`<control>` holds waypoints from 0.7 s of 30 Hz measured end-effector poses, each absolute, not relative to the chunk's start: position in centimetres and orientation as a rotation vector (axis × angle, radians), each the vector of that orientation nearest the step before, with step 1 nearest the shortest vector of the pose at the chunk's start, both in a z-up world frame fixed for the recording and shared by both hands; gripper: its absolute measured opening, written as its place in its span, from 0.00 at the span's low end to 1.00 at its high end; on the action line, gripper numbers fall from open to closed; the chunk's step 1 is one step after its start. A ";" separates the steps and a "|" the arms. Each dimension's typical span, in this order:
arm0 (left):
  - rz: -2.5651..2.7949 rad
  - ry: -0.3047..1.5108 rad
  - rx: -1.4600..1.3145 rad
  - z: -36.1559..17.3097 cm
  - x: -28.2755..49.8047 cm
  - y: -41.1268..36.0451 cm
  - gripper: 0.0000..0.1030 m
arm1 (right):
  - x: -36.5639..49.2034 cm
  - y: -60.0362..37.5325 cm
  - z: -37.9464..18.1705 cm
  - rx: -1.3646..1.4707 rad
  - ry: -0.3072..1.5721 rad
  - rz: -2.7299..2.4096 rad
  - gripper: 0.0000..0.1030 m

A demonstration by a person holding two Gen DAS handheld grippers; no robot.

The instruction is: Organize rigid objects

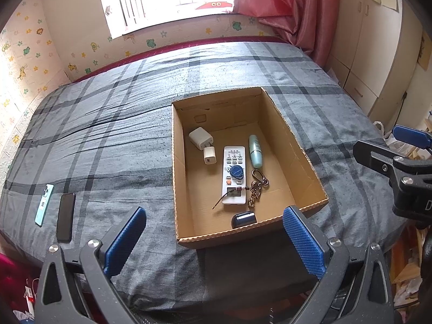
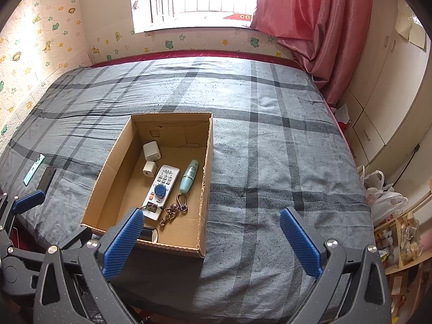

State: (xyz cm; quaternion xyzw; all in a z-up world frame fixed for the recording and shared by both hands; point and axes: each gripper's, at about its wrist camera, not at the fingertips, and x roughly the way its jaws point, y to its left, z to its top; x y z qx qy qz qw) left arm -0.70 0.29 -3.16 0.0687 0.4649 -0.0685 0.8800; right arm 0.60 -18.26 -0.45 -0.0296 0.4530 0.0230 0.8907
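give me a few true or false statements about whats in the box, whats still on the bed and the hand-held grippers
1. The white remote lies inside the cardboard box. True.
2. The black phone is in the box. False: it lies on the bed, beside the teal phone.
3. The left hand-held gripper holds the green bottle. False: it is open and empty; the bottle lies in the box.
4. The right hand-held gripper is open. True.
5. Two white chargers sit in the box. True.

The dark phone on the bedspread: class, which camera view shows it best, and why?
The left wrist view: the dark phone lies whole and unobstructed beside the teal phone. In the right wrist view it is small, at the left edge, with the left gripper's blue finger just below it.
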 end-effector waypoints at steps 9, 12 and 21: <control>-0.139 0.968 0.142 -3.2 -0.7 0.3 1.00 | 0.7 -18.2 -0.5 -0.057 0.943 0.048 1.00; -0.140 0.968 0.142 -3.2 -0.7 0.3 1.00 | 0.7 -18.3 -0.6 -0.056 0.942 0.048 1.00; -0.140 0.970 0.142 -3.3 -0.6 0.4 1.00 | 0.9 -18.2 -0.7 -0.055 0.947 0.049 1.00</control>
